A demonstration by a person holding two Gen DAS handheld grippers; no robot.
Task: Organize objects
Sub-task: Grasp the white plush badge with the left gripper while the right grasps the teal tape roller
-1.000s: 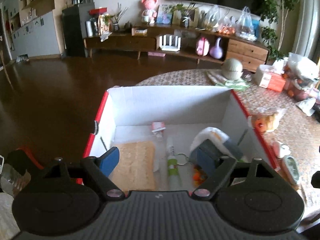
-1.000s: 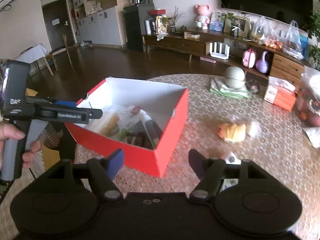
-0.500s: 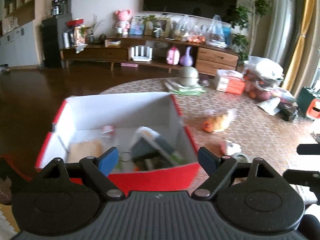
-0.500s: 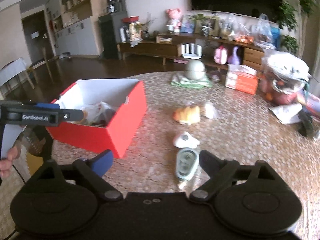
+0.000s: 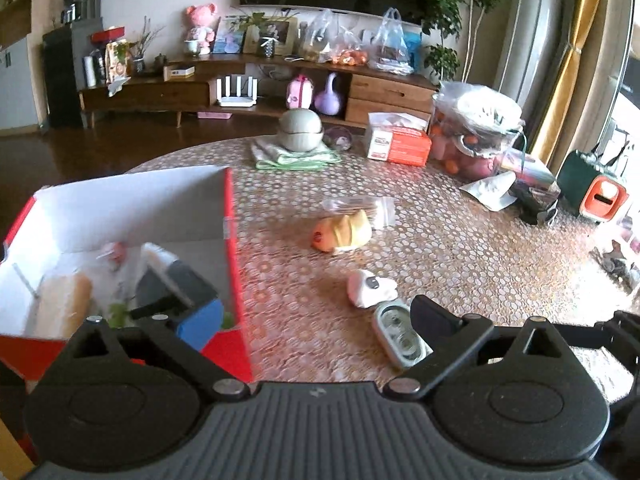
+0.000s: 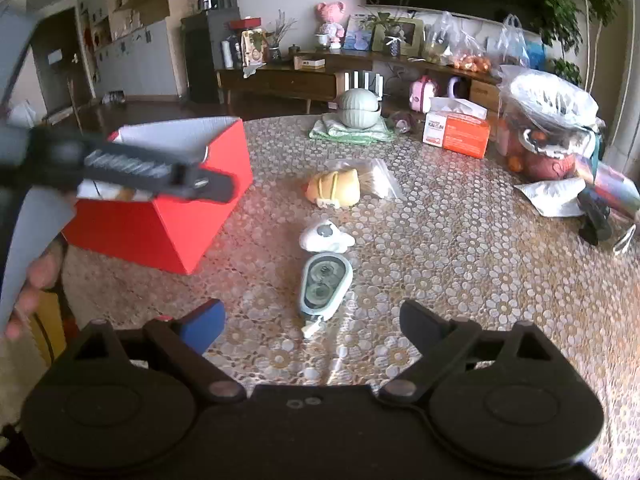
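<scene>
While both sets of jaws stood apart and empty, the right gripper, low in frame, needed lowering squarely astride the correction-tape dispenser, the left gripper having just widened beside the red box.

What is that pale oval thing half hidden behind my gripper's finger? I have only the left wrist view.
Observer: A correction tape dispenser. The right wrist view shows all of it, lying flat on the table, with its white tip pointing towards the right gripper.
Operator: Is that gripper holding it?
Observer: No. Its jaws have just been opening and stand wide, and the pads touch nothing. The dispenser lies ahead of the gap.
</scene>
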